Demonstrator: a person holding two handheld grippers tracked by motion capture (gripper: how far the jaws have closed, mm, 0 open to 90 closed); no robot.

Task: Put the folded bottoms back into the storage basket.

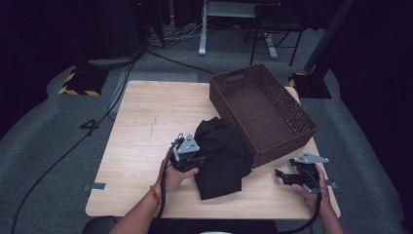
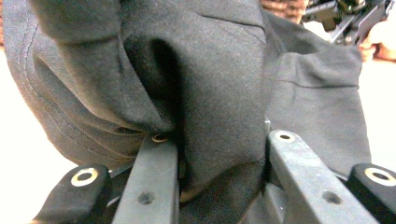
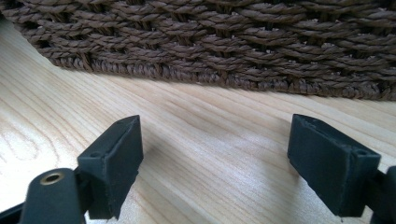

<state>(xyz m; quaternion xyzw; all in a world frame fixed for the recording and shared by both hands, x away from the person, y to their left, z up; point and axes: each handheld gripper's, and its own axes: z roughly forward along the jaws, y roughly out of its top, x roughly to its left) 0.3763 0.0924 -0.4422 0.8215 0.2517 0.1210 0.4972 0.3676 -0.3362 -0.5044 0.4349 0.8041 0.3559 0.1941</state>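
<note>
On the light wooden bench [image 1: 146,126], a black garment [image 1: 221,156] lies crumpled near the middle, its far edge resting against the near wall of a brown wicker basket [image 1: 285,141] that stands on the right half of the bench. The left gripper [image 1: 192,158] sits at the garment's left side, held by the person's left hand [image 1: 175,176], and is clamped on the cloth: in the left gripper view a thick fold of the black garment [image 2: 205,93] is bunched between the 2 jaws and rises above them, with stitched seams showing on its left side. The right gripper [image 1: 280,174] rests low near the right front corner of the bench, held by the right hand [image 1: 311,187], just in front of the basket and apart from the garment. In the right gripper view its 2 black pads [image 3: 114,156] stand wide apart with bare wood between them, holding nothing, and the woven wall of the basket [image 3: 224,42] runs across the top, near the gripper [image 3: 215,163] but not touching it. The floor around the bench is grey carpet [image 1: 48,131] with a black cable [image 1: 63,156] trailing over it.
</note>
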